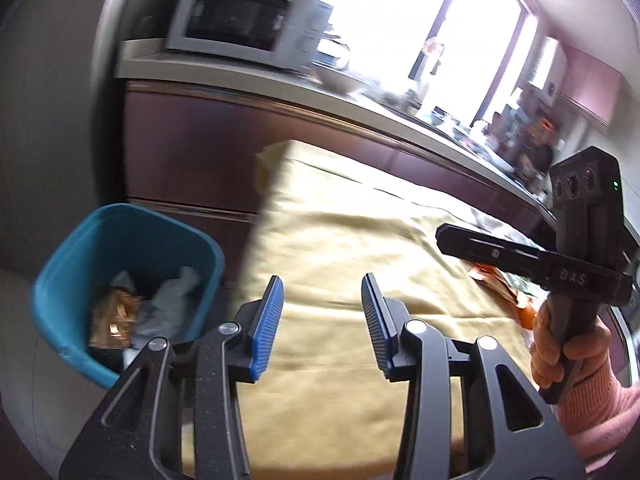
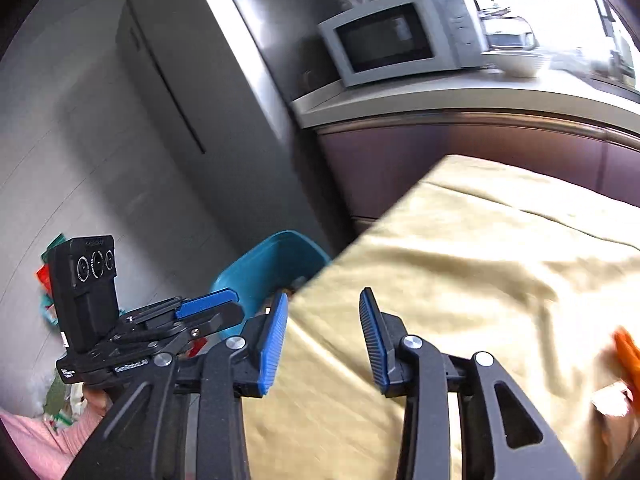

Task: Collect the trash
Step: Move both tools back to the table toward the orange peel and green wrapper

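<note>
Trash is already lying in the blue bin (image 1: 120, 276) beside the desk (image 1: 340, 240) — crumpled paper and a gold wrapper — while more orange wrappers (image 1: 516, 292) are waiting on the yellow cloth near the right gripper (image 2: 323, 336). Both pairs of jaws are standing apart, holding nothing; the left gripper (image 1: 322, 320) is hovering over the desk edge. Blur is smearing everything — a rushed reach could be knocking wrappers to the floor. Lettering on the gripper bodies is showing, too blurred to read.
</note>
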Demonstrator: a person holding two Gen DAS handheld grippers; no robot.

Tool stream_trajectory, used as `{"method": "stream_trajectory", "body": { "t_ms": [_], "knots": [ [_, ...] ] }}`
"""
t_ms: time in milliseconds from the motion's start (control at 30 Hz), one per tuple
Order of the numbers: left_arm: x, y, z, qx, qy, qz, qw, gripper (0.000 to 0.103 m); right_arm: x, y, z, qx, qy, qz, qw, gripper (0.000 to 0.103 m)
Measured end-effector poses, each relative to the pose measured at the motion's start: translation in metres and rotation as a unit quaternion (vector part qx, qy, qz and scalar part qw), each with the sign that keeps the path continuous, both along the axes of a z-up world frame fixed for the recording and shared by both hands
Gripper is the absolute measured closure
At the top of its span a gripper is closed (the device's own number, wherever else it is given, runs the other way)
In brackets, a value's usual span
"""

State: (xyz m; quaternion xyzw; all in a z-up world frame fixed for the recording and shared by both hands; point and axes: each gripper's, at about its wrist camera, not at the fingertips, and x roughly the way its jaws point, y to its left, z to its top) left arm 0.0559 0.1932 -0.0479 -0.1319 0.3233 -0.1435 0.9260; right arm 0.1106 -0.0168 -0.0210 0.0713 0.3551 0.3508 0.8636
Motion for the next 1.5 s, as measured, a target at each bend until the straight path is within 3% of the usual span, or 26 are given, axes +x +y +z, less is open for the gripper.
{"method": "stream_trajectory", "body": {
  "t_ms": [333,600,733,1033,1367,1500],
  "knots": [
    [0.013,-0.130,-0.009,-0.001,0.014,-0.147,0.9890,0.063,-0.025,-0.132,-0.003,-0.009,-0.005,-0.156,0.988,0.067],
    [0.042,-0.204,-0.009,0.021,0.016,-0.202,0.9789,0.062,-0.031,-0.237,-0.024,-0.006,0.010,-0.281,0.960,0.067],
    [0.058,-0.241,-0.007,0.038,0.017,-0.217,0.9754,0.061,-0.036,-0.275,-0.036,-0.003,0.022,-0.318,0.948,0.063],
    [0.102,-0.294,-0.011,0.051,0.046,-0.218,0.9734,0.061,-0.031,-0.304,-0.062,0.009,0.059,-0.342,0.938,0.060],
    [0.131,-0.307,-0.030,0.038,0.095,-0.201,0.9743,0.063,-0.019,-0.298,-0.076,0.026,0.083,-0.315,0.945,0.060],
    [0.137,-0.306,-0.035,0.026,0.105,-0.200,0.9738,0.075,-0.016,-0.294,-0.077,0.026,0.086,-0.306,0.948,0.065]
  ]
}}
